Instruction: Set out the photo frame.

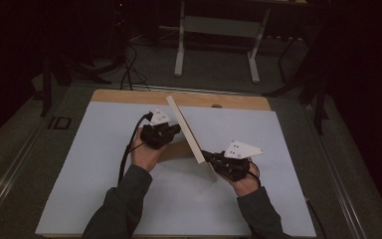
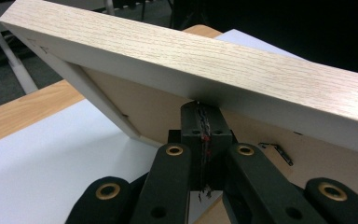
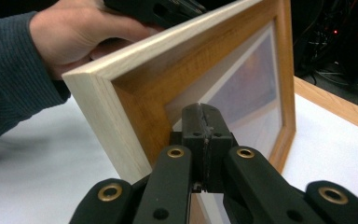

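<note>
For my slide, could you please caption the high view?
Both shut grippers, left and right, prop a wooden picture frame on edge over the white table mat.

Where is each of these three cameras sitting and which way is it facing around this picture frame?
High view: above the person's side, looking forward and down at the white table; both forearms, left gripper and right gripper flank the tilted picture frame.
Left gripper view: rides the left gripper, facing the frame's back; shut jaws show.
Right gripper view: rides the right gripper, facing the frame's glazed front; the person's left hand shows beyond.
Shared: all three show the frame.
</note>
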Demonstrator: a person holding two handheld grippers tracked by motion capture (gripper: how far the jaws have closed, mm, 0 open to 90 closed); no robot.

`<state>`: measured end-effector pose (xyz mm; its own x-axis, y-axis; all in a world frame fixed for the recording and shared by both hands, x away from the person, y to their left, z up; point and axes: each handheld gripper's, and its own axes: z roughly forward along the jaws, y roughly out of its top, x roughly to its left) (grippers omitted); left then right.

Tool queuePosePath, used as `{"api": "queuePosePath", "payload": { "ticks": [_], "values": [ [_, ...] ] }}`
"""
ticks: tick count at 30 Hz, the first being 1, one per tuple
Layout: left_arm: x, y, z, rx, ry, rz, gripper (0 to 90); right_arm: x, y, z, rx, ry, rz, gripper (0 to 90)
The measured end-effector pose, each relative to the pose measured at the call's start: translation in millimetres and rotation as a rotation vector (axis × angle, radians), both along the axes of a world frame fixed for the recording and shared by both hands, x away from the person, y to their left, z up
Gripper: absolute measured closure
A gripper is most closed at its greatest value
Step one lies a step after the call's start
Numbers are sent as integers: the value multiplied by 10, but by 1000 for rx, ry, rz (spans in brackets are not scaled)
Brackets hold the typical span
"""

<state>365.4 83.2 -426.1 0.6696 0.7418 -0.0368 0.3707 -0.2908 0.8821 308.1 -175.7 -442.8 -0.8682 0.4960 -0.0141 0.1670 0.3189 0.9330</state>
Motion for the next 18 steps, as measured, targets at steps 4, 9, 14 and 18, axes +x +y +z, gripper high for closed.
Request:
{"api": "queuePosePath", "payload": {
  "ticks": [4,9,14,18],
  "values": [
    [20,-6,-10,-14,5,2,900,-5,28,8,1,-1,5,897],
    [41,-15,-14,-25,9,4,900,-3,48,13,-3,0,9,897],
    [66,-25,-20,-31,12,6,900,-3,75,22,-3,-2,14,897],
    [85,-36,-22,-34,14,8,900,-3,98,29,-4,-3,18,896]
  ]
}}
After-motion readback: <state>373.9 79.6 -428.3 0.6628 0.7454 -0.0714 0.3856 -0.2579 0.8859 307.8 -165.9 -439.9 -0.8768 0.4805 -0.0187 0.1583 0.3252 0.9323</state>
